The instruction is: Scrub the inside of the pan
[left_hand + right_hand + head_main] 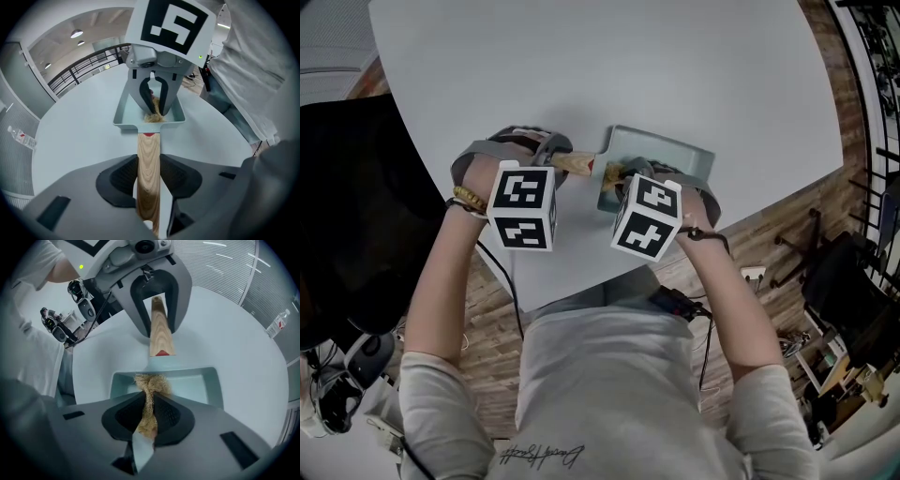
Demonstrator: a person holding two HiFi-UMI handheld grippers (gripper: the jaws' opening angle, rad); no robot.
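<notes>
Scrubbing looks under way. The left gripper [149, 180] has its jaws clamped on the wooden handle [148, 152], steadying the pale-green rectangular pan [199, 380] flat on the desk [581, 75]. The right gripper [149, 416] pinches a tan fibrous scrubber [150, 383] inside the pan by the handle-side wall. Next, likely, comes a firm downward-pressed stroke across the pan floor toward the far wall.

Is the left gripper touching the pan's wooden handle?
Touching. The left gripper view shows the left gripper clamping the wooden handle, pads pressed against both its sides.
</notes>
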